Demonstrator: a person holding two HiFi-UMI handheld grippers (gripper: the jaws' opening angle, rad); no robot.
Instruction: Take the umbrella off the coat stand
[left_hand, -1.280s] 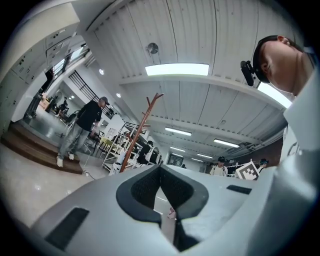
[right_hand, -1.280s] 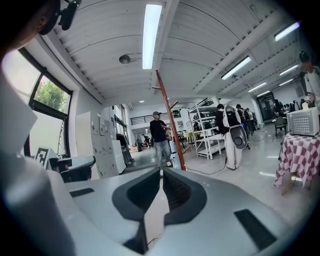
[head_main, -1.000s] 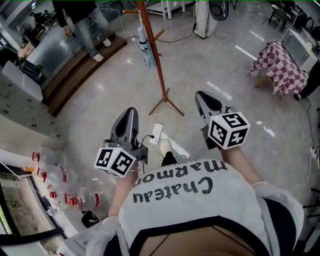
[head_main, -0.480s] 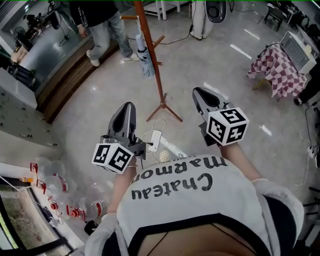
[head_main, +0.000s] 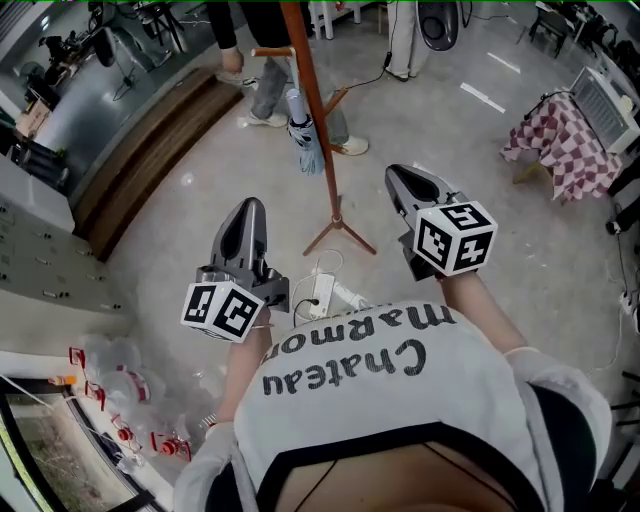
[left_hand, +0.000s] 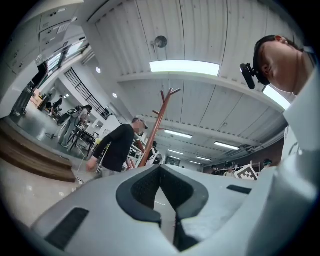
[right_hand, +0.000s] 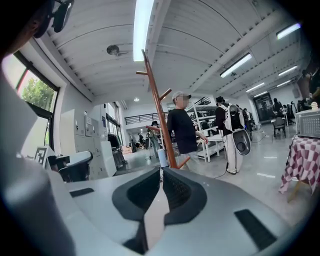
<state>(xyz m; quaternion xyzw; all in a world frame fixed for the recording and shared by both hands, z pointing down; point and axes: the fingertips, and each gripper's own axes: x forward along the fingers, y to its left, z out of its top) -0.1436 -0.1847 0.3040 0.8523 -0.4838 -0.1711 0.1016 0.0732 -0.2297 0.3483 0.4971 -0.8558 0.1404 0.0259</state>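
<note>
Both arms reach out in front of the body, elbows bent, marker cubes turned up toward the head camera. The left tool (head_main: 246, 206) points at 12 o'clock, its nose tipped slightly above level, and its own view shows the jaws closed together with nothing between them. The right tool (head_main: 395, 175) sits a little further forward, angled toward 11 o'clock and dipped slightly down, jaws likewise pressed together and empty. Dead ahead at 12 o'clock stands the wooden coat stand (head_main: 316, 110), its splayed feet on the grey floor (head_main: 190, 200) between the two tool tips. The folded pale-blue umbrella (head_main: 305, 135) hangs on the pole's 9 o'clock side, handle up, well apart from either tool. A person in dark clothes (right_hand: 183, 131) stands just behind the stand. A white power strip (head_main: 322, 290) lies on the floor between the wrists.
</note>
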